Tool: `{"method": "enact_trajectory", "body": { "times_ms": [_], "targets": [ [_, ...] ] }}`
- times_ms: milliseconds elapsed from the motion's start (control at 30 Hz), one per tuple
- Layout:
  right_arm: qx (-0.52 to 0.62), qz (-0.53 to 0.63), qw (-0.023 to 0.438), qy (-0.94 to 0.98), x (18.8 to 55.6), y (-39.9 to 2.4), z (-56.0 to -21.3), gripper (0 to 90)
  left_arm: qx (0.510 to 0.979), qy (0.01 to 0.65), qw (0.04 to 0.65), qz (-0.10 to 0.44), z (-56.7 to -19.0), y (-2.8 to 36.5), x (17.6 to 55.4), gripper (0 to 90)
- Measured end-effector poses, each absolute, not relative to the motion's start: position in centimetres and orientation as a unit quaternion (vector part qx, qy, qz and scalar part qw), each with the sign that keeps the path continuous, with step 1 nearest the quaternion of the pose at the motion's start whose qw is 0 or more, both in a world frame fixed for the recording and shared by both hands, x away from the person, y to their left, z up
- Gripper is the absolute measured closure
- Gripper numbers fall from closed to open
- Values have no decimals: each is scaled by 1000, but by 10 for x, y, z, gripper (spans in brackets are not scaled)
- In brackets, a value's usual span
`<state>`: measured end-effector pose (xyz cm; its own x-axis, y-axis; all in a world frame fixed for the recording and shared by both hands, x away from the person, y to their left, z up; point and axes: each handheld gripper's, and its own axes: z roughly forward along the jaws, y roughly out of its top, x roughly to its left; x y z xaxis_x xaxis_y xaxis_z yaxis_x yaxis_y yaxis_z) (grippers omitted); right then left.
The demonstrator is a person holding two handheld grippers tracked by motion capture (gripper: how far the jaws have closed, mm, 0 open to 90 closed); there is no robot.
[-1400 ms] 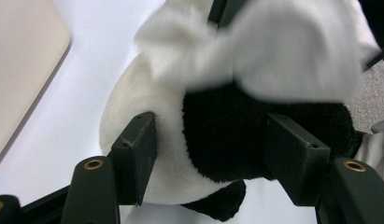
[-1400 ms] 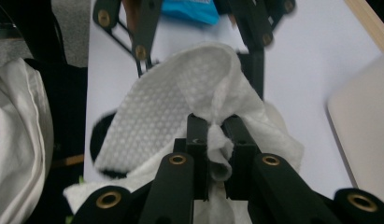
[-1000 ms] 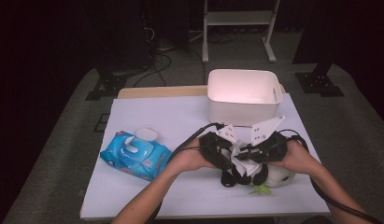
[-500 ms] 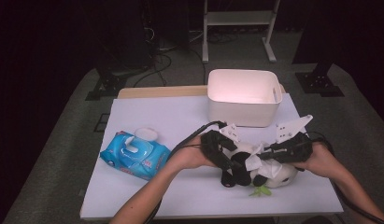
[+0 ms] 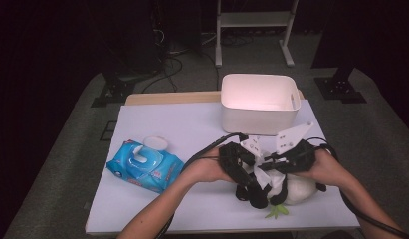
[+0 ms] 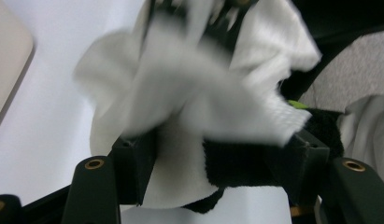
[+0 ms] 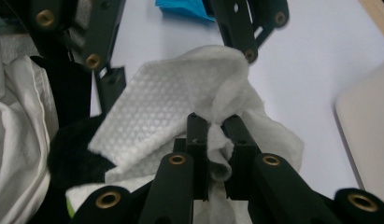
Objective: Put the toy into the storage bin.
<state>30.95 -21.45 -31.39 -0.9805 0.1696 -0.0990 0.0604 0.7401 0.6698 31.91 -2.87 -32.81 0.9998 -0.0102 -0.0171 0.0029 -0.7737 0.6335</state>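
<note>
Right gripper [image 7: 216, 140]: jaws nearly together, pinching a fold of a white wet wipe [image 7: 180, 112]. The dimpled sheet drapes over the jaw tips and spreads out to both sides. In the high view the right gripper [image 5: 271, 162] sits at the near right of the table, wipe [image 5: 261, 174] bunched under it.

Left gripper [image 6: 217, 158]: jaws part-way apart, clamped on a black-and-white plush toy [image 6: 227, 163], one pad on white fur, the other on black. The wipe [image 6: 194, 93] hangs blurred just beyond the jaws, lying over the toy. High view: left gripper [image 5: 249, 181] beside the right one, both meeting over the toy [image 5: 296, 191], which rests on the table [image 5: 192, 129] near its front edge. A green bit [image 5: 276, 211] pokes out at the toy's near side.

Further out: blue pack of wipes [image 5: 145, 166] at the left of the table, lid flipped open. White bin [image 5: 259, 102] at the far edge, well apart from the toy.
</note>
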Motion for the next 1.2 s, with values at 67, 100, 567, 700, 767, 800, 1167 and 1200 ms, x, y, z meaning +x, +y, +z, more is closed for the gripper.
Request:
{"method": "enact_trajectory", "body": {
  "times_ms": [67, 100, 567, 700, 767, 800, 1167, 1200],
  "targets": [
    [58, 348, 76, 933, 311, -207, -316, 820, 942, 0, 334, -6, -329, -27, 319, 372],
    [59, 349, 73, 932, 312, -209, -317, 821, 941, 4, 339, -9, -330, -25, 319, 376],
    [138, 332, 77, 930, 302, -276, -333, 818, 939, 23, 342, -11, -333, -21, 326, 380],
    [147, 335, 82, 927, 298, -290, -330, 818, 941, 23, 336, -9, -332, -23, 326, 381],
    [147, 337, 83, 926, 297, -293, -330, 818, 941, 25, 336, -9, -332, -22, 326, 381],
    [151, 338, 85, 925, 296, -296, -329, 818, 942, 23, 335, -8, -332, -21, 326, 381],
    [177, 358, 74, 914, 293, -308, -341, 819, 942, 15, 334, 0, -318, -30, 321, 340],
    [177, 358, 74, 914, 293, -308, -341, 819, 942, 11, 336, 1, -316, -34, 320, 340]
  ]
}}
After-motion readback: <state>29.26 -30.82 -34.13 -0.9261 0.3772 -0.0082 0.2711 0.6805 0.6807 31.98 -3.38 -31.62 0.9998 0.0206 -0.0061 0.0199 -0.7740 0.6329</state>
